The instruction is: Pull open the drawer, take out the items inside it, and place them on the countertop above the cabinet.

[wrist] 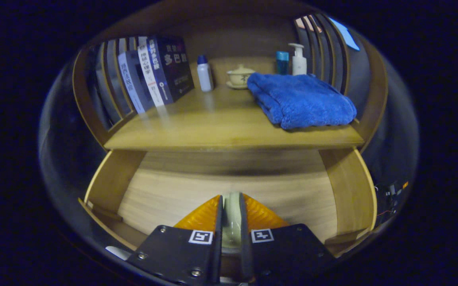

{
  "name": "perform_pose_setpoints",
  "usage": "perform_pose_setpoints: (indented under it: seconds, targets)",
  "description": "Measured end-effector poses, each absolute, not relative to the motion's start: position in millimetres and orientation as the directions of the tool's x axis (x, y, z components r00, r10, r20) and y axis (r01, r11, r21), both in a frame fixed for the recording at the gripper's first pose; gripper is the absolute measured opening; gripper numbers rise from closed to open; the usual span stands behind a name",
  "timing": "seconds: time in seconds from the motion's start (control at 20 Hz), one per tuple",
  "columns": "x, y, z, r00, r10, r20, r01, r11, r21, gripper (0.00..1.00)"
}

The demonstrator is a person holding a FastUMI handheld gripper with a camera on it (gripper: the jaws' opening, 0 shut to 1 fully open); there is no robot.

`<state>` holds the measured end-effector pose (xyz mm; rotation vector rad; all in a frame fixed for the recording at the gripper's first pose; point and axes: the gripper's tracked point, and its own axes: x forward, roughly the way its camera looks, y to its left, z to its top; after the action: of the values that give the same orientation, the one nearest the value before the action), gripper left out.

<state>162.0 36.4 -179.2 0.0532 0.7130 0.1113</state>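
- Gripper point(231, 216) fingers clamp a thin pale item point(231, 217) over the open drawer point(229, 194).
- At 12 o'clock beyond, countertop point(221, 123); blue towel point(300, 101) at 1 o'clock.

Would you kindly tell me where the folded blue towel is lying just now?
In the gripper view, the folded blue towel lies on the wooden countertop, on its right side, beyond the gripper, just in front of the white pump bottle and beside the lidded ceramic cup.
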Motion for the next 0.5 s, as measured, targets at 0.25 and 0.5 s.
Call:
perform_pose_setpoints:
  seconds: [0.25,0.5]
  targets:
    - [153,48,-131,0.816,0.224,-0.533,-0.167,0.974,0.153,0.21]
    - [143,40,-106,0.851,0.227,-0.473,-0.2,0.974,0.108,0.21]
